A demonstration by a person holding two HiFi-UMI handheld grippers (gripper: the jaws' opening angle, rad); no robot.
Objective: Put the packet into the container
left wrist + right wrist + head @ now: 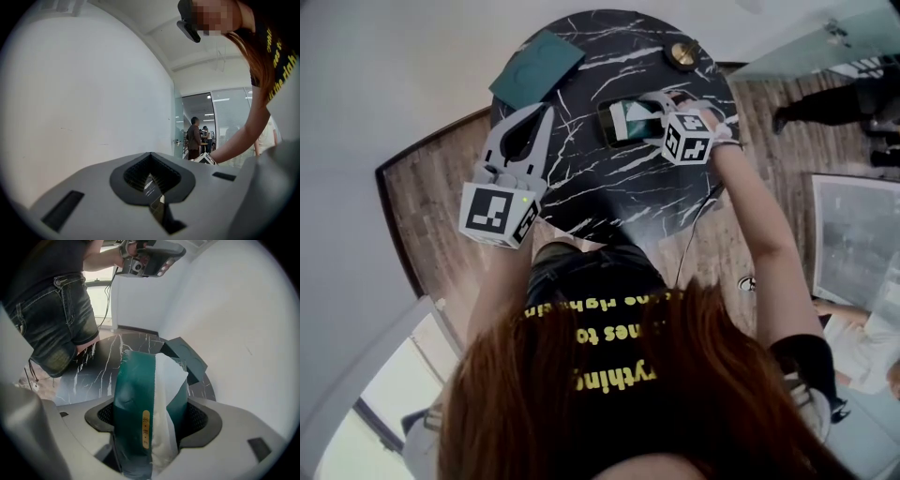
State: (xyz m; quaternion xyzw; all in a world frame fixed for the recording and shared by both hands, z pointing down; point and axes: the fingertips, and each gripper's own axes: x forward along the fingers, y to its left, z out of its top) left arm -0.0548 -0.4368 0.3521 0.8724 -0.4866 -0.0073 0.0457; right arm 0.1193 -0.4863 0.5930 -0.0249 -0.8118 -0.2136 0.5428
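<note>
The packet (136, 399), teal with a white side, stands upright between the pads of my right gripper (154, 394), which is shut on it. In the head view the right gripper (649, 108) points down over the middle of the round black marble table (581, 197). There the packet (630, 119) sits inside a dark rectangular rim that looks like the container (605, 127). My left gripper (542, 114) hovers over the table's left part, fingertips together and nothing in it. In its own view the left gripper (150, 157) points level across the room.
A flat teal box or lid (536, 66) lies at the table's far left edge, also seen as the teal box (185, 355) beyond the packet. A small brass round object (682, 53) sits at the far rim. A person (825, 103) stands on the wooden floor to the right.
</note>
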